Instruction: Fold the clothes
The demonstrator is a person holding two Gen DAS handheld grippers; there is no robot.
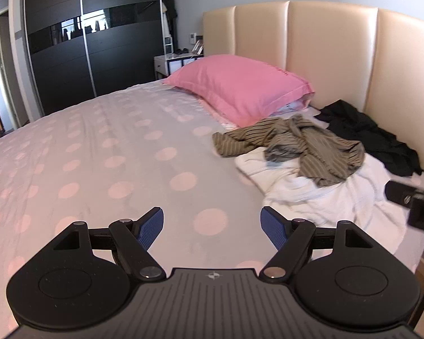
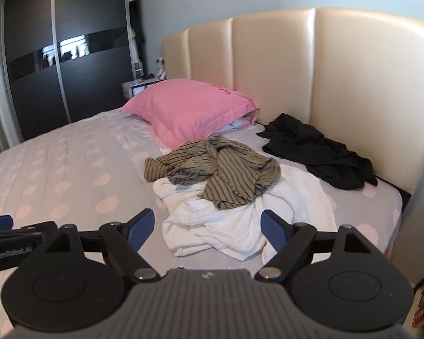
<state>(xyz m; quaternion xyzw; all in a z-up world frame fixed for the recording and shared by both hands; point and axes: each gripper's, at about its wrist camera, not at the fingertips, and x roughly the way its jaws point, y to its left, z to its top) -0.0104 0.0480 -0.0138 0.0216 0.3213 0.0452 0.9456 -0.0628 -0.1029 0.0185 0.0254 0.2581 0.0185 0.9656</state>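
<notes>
Dotted cotton sheet point(image 1: 113, 141) lies bare under my left gripper point(image 1: 212, 226), jaws wide, holding nothing. Rightward, a striped shirt point(image 2: 220, 169) sits crumpled atop a white garment point(image 2: 240, 226), a black one point(image 2: 319, 152) beside the headboard point(image 2: 353, 84). My right gripper point(image 2: 207, 230) hangs equally open and empty before the pile. I'd pinch the shirt's collar edge alone. Only the right view shows the bed's far corner.

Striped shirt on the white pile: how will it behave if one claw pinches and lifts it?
Probably floppy: the striped shirt lies crumpled and twisted, so it should drape and unfurl. Likely light, being thin-looking fabric. It rests on the white garment, which it may drag along.
</notes>
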